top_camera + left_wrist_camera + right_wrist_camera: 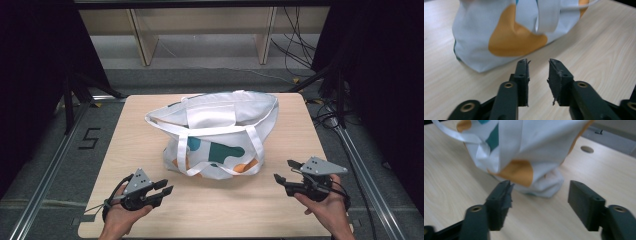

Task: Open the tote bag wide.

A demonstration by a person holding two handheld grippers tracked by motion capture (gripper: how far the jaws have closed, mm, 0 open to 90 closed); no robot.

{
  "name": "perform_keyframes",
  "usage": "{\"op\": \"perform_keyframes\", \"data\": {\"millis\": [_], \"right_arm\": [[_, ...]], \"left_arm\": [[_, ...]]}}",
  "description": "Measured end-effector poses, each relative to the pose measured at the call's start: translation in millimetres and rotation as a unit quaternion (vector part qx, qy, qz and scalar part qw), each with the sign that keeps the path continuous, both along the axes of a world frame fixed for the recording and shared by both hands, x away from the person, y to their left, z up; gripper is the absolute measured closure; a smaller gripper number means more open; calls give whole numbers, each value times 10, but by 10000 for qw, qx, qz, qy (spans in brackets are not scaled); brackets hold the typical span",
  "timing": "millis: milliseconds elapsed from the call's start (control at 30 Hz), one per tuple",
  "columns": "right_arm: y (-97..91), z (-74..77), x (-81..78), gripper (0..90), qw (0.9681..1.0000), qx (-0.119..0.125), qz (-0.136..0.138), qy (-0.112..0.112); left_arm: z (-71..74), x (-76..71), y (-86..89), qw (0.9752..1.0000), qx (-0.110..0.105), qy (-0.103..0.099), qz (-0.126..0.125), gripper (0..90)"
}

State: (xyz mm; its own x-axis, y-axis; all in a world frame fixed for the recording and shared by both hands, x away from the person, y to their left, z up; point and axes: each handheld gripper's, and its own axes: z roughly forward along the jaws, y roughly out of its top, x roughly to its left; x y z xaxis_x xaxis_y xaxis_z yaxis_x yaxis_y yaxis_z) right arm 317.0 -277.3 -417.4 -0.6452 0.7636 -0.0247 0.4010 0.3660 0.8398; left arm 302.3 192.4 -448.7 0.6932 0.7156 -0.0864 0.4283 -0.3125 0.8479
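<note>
- Both hands came in at the near edge of the table [150,220], each holding a gripper above the wood.
- Left gripper [162,188] sat near the front left corner, jaws a little apart and holding nothing, aimed toward the bag [215,132].
- From the left gripper view, its jaws stood a narrow gap apart, with the bag's orange patch [514,37] just beyond them, not touching.
- Right gripper [286,171] hovered at the front right, jaws wide apart and empty, pointing left toward the bag.
- From the right gripper view, the bag's crumpled lower corner [544,185] lay between and past the open jaws, clear of both.
- Bag stood mid-table, white with teal and orange shapes, mouth open, one strap [220,172] hanging down its near side.
- Beyond the table, cables [295,40] trailed on the floor.
</note>
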Motion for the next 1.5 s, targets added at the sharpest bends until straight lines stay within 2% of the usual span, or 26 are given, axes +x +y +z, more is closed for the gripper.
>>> {"op": "perform_keyframes", "data": {"millis": [33,67,100,133,167,200,267,300,333,367,467,500,533,567,667,767,900,933,967,1100,1200,1267,1333,1367,1467,1500], "right_arm": [[31,101,69,440,9999,17,48,-160],[31,101,69,440,9999,17,48,-160],[39,134,102,459,9995,-10,106,-290],[57,203,142,479,9994,-4,134,-327],[79,266,150,526,9997,58,111,-213],[77,324,223,567,9982,-23,304,-512],[108,456,265,669,9978,54,278,-605],[136,592,327,753,9961,-28,398,-788],[141,651,343,789,9959,-50,443,-782],[141,651,343,789,9959,-50,443,-782],[175,871,441,877,9936,-153,469,-1018],[192,930,477,891,9941,-138,479,-964],[219,1010,550,900,9921,-184,494,-1139],[245,1059,587,900,9928,-210,499,-1064],[352,1133,760,900,9923,-343,486,-1084],[459,1144,957,900,9923,-451,498,-1045],[535,1166,1174,900,9941,-508,334,-897],[534,1168,1238,900,9931,-583,334,-956],[532,1171,1281,900,9939,-621,232,-886],[511,1084,1453,900,9948,-743,146,-679],[511,927,1515,900,9941,-974,154,-444],[495,807,1530,900,9939,-1057,131,-289],[459,682,1541,900,9941,-1077,100,-35],[439,610,1552,900,9943,-1067,81,1],[400,419,1555,900,9947,-1002,106,223],[399,356,1547,900,9940,-1039,168,288]], "left_arm": [[45,23,6,10000,-68,-49,-27,754],[84,34,5,9999,-104,-79,9,754],[157,62,23,9998,-126,-121,-16,765],[217,88,34,9996,-213,-166,-35,787],[286,106,45,9996,-216,-197,-28,801],[355,129,51,9994,-245,-249,-35,812],[497,180,60,9989,-321,-317,-117,835],[569,199,50,9988,-334,-346,-120,858],[622,218,42,9986,-319,-394,-140,867],[714,252,27,9984,-301,-442,-167,867],[917,369,-29,9980,-329,-516,-181,890],[1016,445,-60,9978,-253,-593,-130,891],[1078,502,-84,9978,-246,-613,-114,891],[1134,564,-112,9979,-254,-578,-128,892],[1262,770,-194,9984,-112,-545,-87,892],[1314,1025,-229,9987,26,-496,103,891],[1297,1318,-204,9989,206,-299,285,891],[1280,1370,-195,9985,236,-282,393,890],[1256,1426,-176,9982,266,-301,450,890],[1121,1592,-85,9977,315,-90,602,892],[967,1674,-70,9975,306,87,626,892],[853,1722,-70,9971,459,173,577,892],[713,1779,-66,9963,552,277,601,892],[648,1803,-61,9957,602,356,606,892],[456,1838,-39,9956,441,527,637,893],[395,1838,-25,9952,515,577,595,893]]}}
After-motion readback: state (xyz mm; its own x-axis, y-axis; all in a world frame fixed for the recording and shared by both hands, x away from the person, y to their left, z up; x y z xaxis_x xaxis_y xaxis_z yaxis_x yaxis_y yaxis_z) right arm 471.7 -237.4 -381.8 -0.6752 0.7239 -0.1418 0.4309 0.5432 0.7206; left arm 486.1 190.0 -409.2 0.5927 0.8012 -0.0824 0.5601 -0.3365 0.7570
